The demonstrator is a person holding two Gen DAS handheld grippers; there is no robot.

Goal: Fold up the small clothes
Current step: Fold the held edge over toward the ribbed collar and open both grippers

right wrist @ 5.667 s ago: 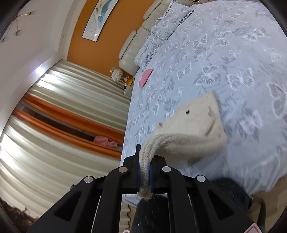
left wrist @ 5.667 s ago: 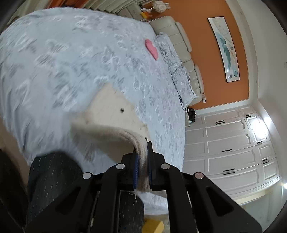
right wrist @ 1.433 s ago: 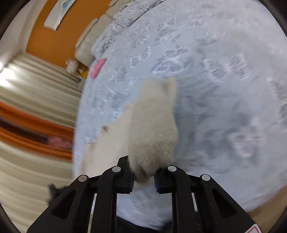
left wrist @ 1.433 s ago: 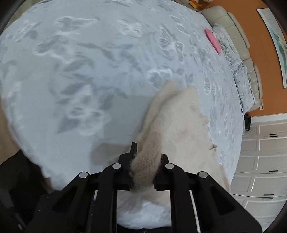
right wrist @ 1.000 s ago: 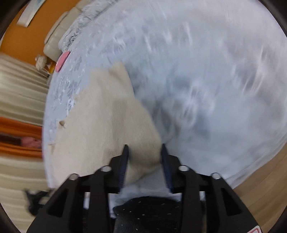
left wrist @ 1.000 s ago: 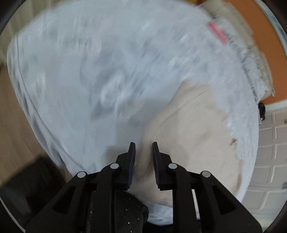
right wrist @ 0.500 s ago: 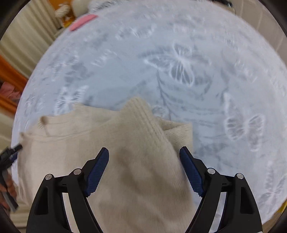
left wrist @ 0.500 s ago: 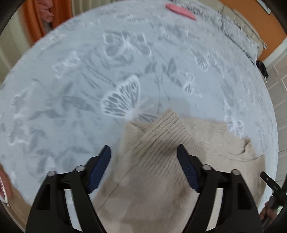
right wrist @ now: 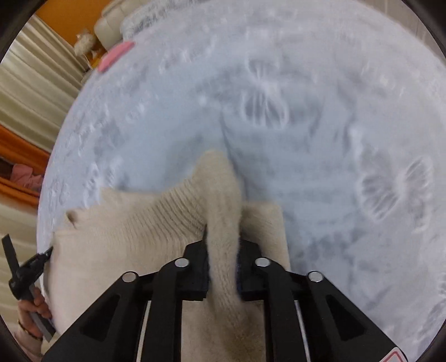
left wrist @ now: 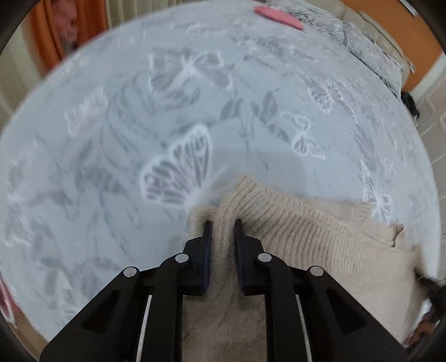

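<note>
left wrist view: the sweater (left wrist: pixel 306 245) lies on the bed (left wrist: pixel 139 111), flat but unfolded. the left gripper (left wrist: pixel 222 225) and right gripper (right wrist: pixel 223 242) have just closed, each pinching a ribbed corner; every fold seems left.

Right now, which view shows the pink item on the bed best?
Left wrist: the pink item is sharper there, lying flat at the far edge of the bedspread. Right wrist shows it too, but blurred.
</note>
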